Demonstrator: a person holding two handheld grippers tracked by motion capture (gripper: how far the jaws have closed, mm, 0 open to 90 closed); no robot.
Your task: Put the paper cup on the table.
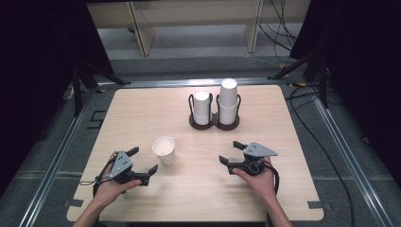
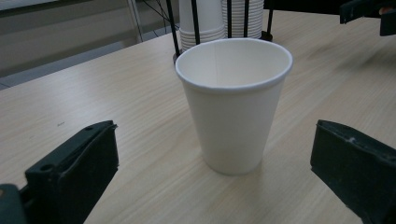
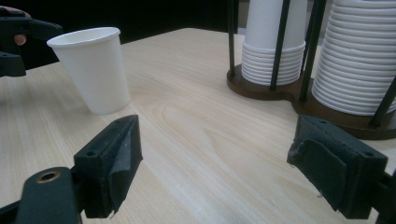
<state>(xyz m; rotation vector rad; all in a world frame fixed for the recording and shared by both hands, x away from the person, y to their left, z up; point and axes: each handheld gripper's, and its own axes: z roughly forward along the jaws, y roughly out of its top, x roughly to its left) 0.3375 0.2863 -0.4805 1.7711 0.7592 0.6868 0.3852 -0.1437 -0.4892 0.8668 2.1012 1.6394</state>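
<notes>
Pale wood covers the desk where we work, with dark curtains on both sides and a grey floor beyond its far edge. We hold the left tool with its jaws spread wide, and a single white paper cup stands upright just ahead of them, mouth up, touching neither jaw. In the left gripper view the cup sits between and a little beyond the two black jaws. We hold the right tool with its jaws spread too, nothing between them. Well ahead of that tool stands a dark wooden holder with black wire posts, carrying two stacks of cups turned upside down, the right stack taller. From the right tool the holder lies ahead and to its right, the single cup ahead and to its left
</notes>
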